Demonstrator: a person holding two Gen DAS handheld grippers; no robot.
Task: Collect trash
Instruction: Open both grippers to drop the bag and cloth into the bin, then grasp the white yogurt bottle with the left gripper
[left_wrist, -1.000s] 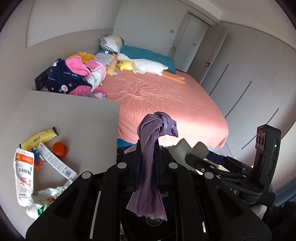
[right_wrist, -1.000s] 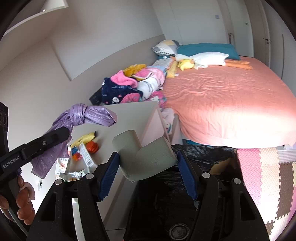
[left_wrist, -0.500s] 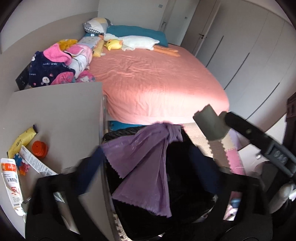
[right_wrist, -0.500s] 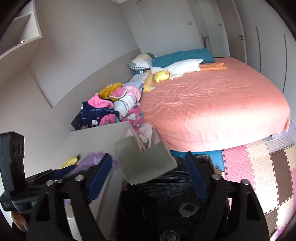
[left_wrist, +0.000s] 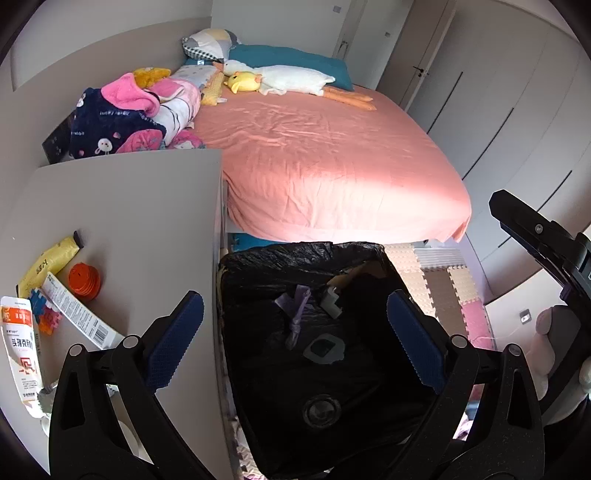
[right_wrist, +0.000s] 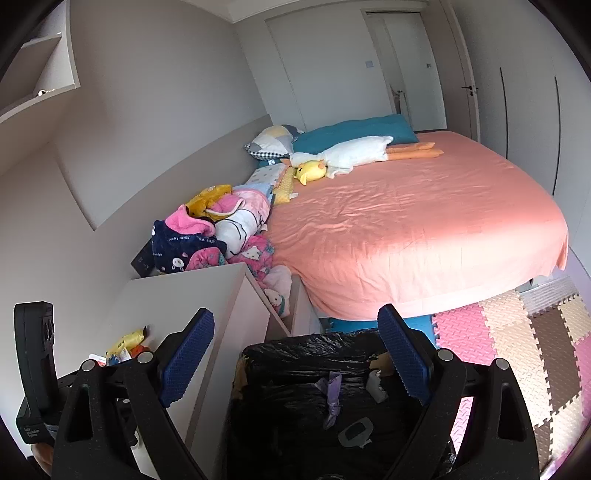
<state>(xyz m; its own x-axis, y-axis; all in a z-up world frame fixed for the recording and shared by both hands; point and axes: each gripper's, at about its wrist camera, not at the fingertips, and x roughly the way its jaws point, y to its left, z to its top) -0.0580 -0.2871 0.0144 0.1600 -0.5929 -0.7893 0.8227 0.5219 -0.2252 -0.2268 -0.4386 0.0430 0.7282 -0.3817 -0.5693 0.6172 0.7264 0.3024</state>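
Both my grippers, left (left_wrist: 295, 328) and right (right_wrist: 295, 349), hang spread and empty over the black-lined bin (left_wrist: 258, 266). Purple bag (left_wrist: 295, 314) and grey scrap (left_wrist: 330, 301) lie inside; wrappers (left_wrist: 55, 288) remain on the desk (left_wrist: 147, 206).

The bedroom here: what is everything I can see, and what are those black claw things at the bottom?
Bin: one, black liner, floor beside cabinet.
Purple bag: one, knotted, inside bin.
Grey scrap: one, inside bin.
Cabinet: one, grey top.
Yellow wrapper: one, on cabinet.
Orange cap: one, on cabinet.
White packets: two, cabinet's near edge.
Bed: one, salmon sheet.
Goose plush: one, white, by pillows.
Clothes pile: pink, navy, bed's left.
Foam mats: pink, beige, brown, floor.
Left gripper: open, empty, over bin.
Right gripper: open, empty, over bin.
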